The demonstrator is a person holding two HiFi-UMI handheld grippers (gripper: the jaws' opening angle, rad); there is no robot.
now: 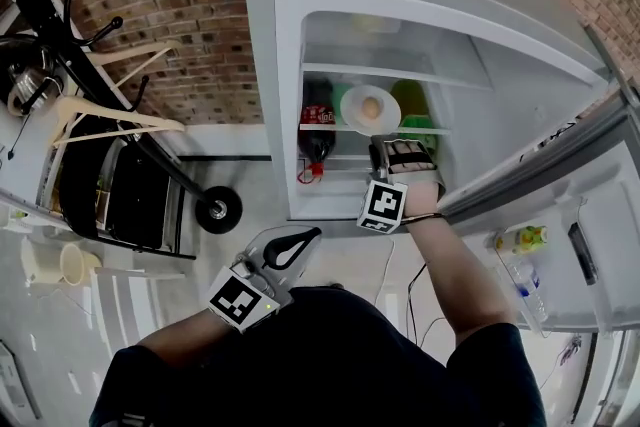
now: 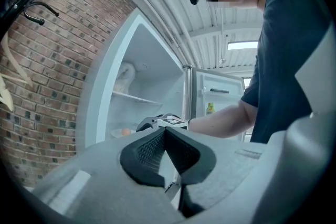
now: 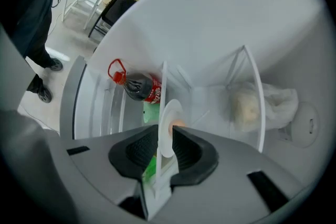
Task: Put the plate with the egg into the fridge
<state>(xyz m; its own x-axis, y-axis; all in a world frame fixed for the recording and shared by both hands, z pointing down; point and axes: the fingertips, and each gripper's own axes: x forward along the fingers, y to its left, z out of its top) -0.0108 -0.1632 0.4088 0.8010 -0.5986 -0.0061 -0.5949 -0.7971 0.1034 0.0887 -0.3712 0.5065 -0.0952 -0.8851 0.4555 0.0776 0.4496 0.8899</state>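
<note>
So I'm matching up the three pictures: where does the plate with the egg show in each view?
Head view: plate at centre, at the fridge's middle shelf, just beyond the right gripper.
Left gripper view: small plate at lower left, inside the fridge.
Right gripper view: plate edge-on, centre, between the jaws.
Shared landmark: the open fridge's white interior.

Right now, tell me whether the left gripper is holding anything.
No: the left gripper shows its jaws closed tip to tip in its own view, with nothing between them.

Right gripper (image 3: 167, 136), arm outstretched, has fingers clamped on the plate (image 3: 169, 113); left gripper (image 2: 165, 134) sits low, fingers together.
</note>
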